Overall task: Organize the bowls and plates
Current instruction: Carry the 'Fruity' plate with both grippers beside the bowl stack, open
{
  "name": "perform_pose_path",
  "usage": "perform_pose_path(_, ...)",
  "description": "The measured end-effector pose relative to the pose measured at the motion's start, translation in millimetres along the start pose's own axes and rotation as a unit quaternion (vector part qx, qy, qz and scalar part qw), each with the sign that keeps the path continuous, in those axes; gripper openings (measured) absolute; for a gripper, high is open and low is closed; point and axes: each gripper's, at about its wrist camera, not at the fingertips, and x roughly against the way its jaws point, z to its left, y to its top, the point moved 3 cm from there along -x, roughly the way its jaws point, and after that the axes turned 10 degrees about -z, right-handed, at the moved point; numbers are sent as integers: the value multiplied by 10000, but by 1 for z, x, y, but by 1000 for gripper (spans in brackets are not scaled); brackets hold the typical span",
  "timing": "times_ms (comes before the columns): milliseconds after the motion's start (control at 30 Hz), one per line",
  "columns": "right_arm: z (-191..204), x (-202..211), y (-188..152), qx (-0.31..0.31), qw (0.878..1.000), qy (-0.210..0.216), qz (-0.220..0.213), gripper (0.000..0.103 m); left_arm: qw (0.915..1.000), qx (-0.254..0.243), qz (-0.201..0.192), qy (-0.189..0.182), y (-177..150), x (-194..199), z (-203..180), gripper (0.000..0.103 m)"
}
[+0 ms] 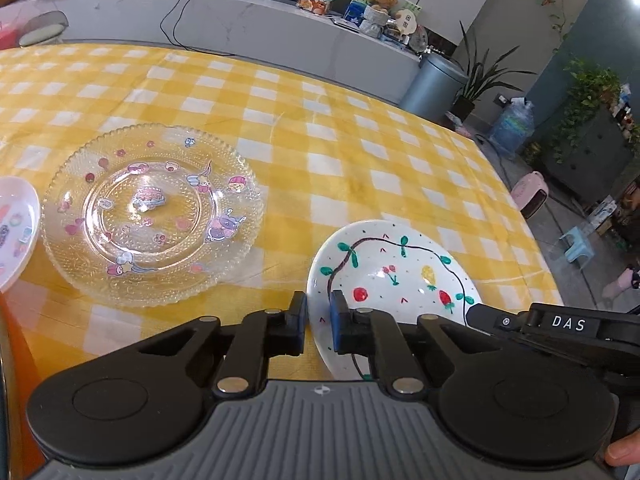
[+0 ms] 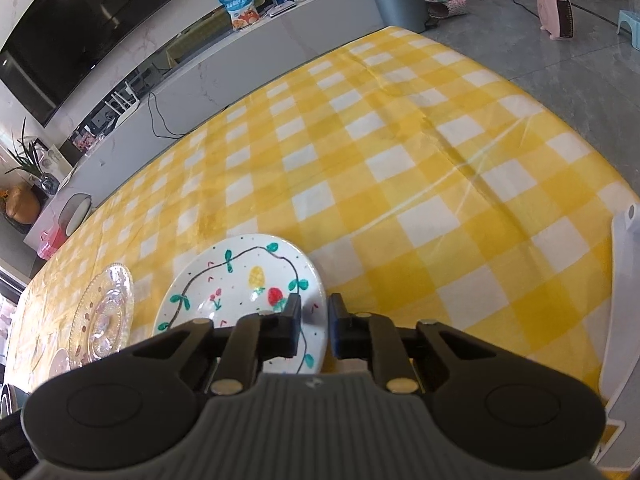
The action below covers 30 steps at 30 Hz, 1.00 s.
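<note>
Worktop (image 1: 360,128) covered with a yellow-and-white checked cloth. The white painted plate (image 1: 394,276), decorated with a vine, cherries, a pineapple and strawberries, sits on the cloth toward the near edge. Left tool (image 1: 319,322): jaws stand a narrow gap apart and straddle the plate's near-left rim, one finger outside the rim and the blue-padded finger over the plate's inner face; whether the pads actually press on the rim cannot be told from this view. Right tool (image 2: 314,326): jaws likewise a narrow gap apart, set at the plate's (image 2: 240,292) right-hand rim, the left finger over the painted surface and the right finger outside the edge above the cloth; contact cannot be confirmed here either. From the left wrist view the right tool's black body, marked "DAS", enters at lower right, just beside the plate. A clear glass plate (image 1: 152,216) with a beaded rim and cartoon stickers lies on the cloth to the left of the painted plate, apart from it; it shows edge-on at left in the right wrist view (image 2: 102,316). A small white dish (image 1: 16,232) with coloured prints lies just beside the glass plate's left rim, partly cut off by the frame.
</note>
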Motion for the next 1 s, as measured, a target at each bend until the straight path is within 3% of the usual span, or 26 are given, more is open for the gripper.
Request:
perform_pose_path(367,-1,4,0,-103,9999,-1,40,10,10000,-38,-71,15,6,5,-4,12)
perform_pose_path(1000,-18,49,-17,-947,9941,278,458,8,9999,111,-92,-62,-1,55,-5,12)
